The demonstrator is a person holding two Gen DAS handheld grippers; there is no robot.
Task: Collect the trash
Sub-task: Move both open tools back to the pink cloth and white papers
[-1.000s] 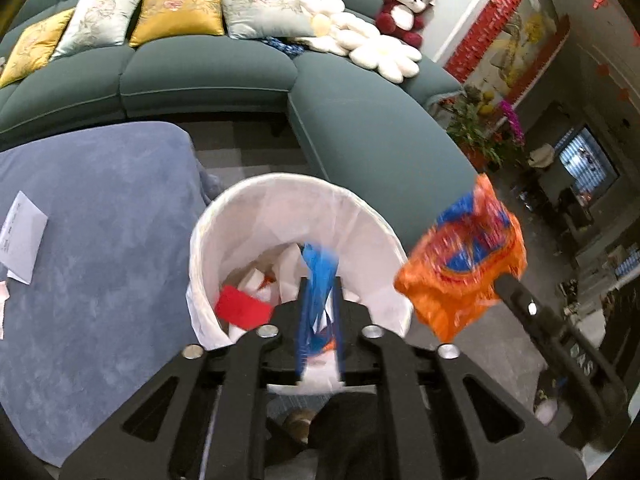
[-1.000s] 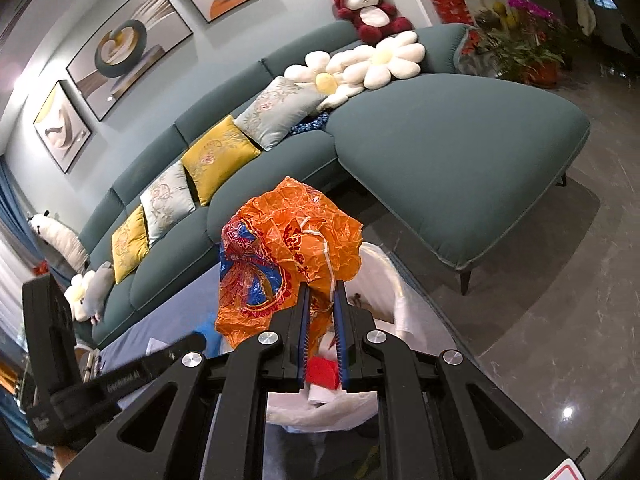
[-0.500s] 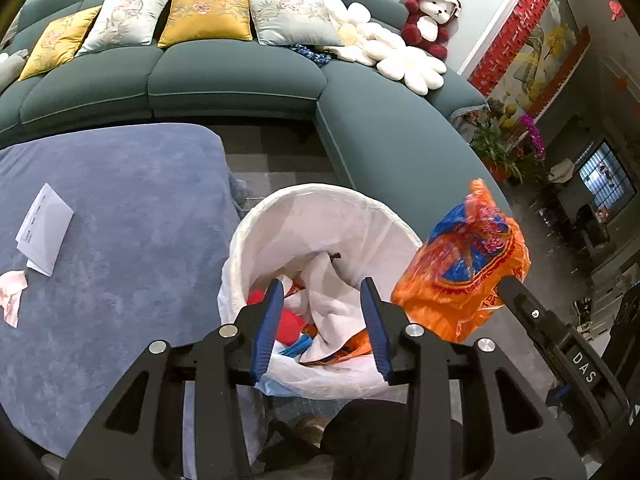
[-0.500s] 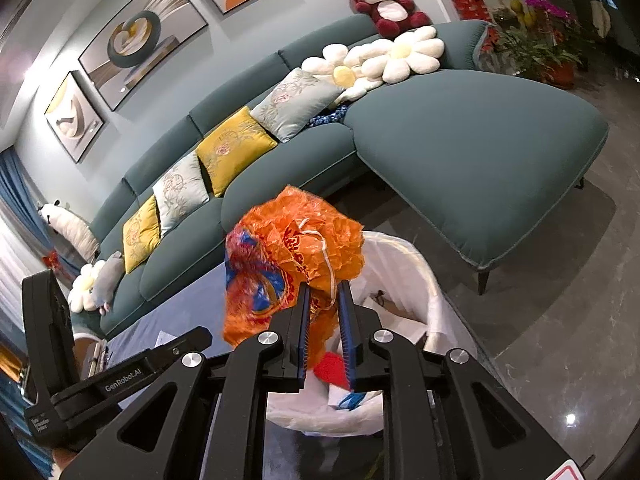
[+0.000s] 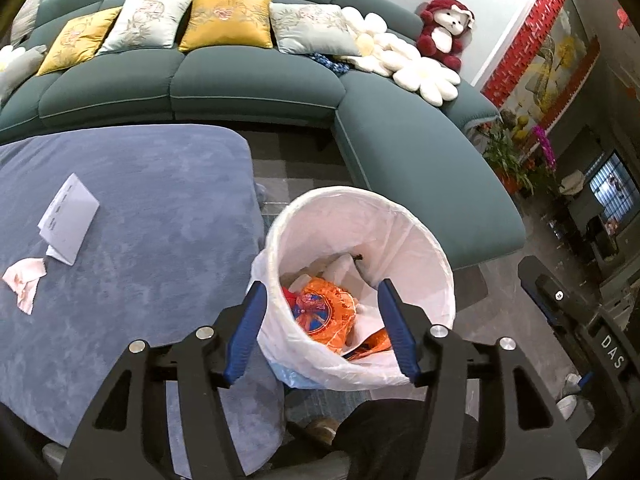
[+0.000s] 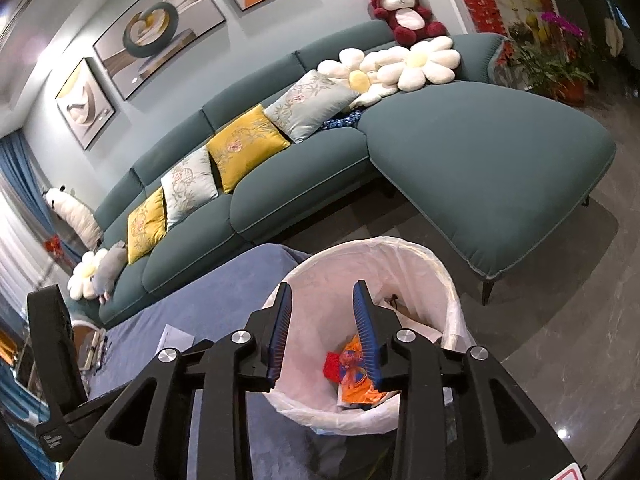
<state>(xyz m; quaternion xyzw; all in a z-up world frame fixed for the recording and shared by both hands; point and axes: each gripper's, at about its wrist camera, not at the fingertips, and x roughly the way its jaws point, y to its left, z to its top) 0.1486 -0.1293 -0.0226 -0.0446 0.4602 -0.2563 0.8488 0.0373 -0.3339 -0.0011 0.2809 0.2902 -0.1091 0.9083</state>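
Left wrist — orange wrapper (image 5: 326,314) crumpled, axis unclear

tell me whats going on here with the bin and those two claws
A person is clearing trash with a claw in each hand. Both the left claw and the right claw hang over the white-lined bin, their jaws opening with nothing between them. The orange wrapper lies inside the bin on other rubbish. A folded white paper and a crumpled pink scrap wait on the blue table cover.

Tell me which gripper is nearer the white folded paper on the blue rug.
Left. The left gripper hangs over the bin's rug-side rim, nearer the white folded paper; the right gripper sits on the bin's far side.
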